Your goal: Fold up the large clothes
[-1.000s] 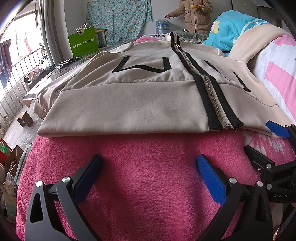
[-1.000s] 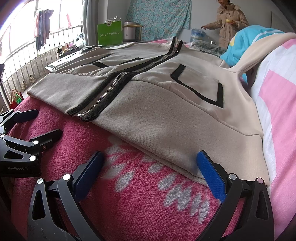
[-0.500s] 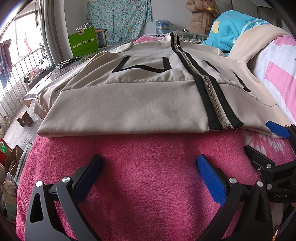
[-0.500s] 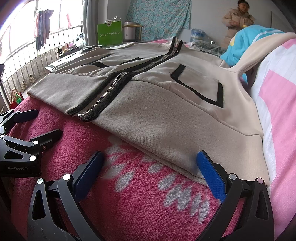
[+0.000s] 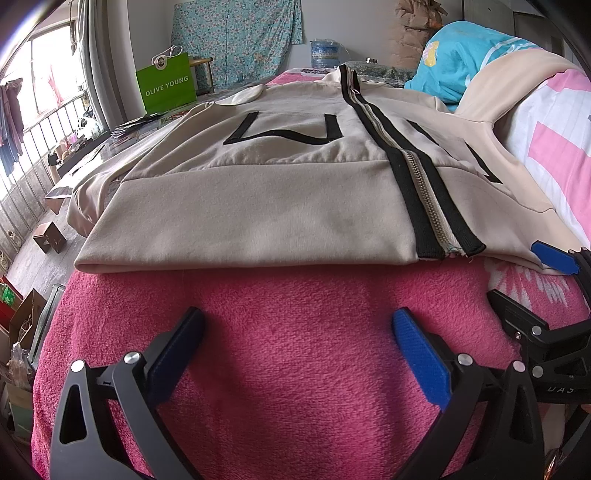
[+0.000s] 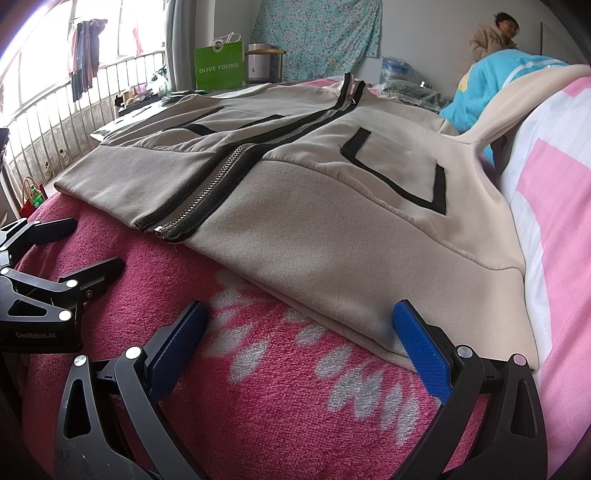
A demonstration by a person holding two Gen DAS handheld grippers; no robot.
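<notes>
A beige zip jacket (image 5: 258,206) with black trim and a metal zipper lies flat, front up, on a pink fleece blanket (image 5: 295,332); it also shows in the right wrist view (image 6: 332,229). My left gripper (image 5: 295,347) is open and empty, just short of the hem's left half. My right gripper (image 6: 295,343) is open and empty at the hem's right corner, its right fingertip (image 6: 410,317) at the hem edge. Each gripper shows in the other's view, the right one (image 5: 532,291) and the left one (image 6: 70,247).
A pink-and-white striped quilt (image 6: 554,192) and a blue pillow (image 5: 461,62) pile up on the right. A green paper bag (image 5: 166,88) stands at the back left. A railing (image 6: 48,136) and floor clutter lie to the left. A person (image 6: 495,33) stands at the back.
The grippers and jacket have not moved. The person at the back has shifted to the right.
</notes>
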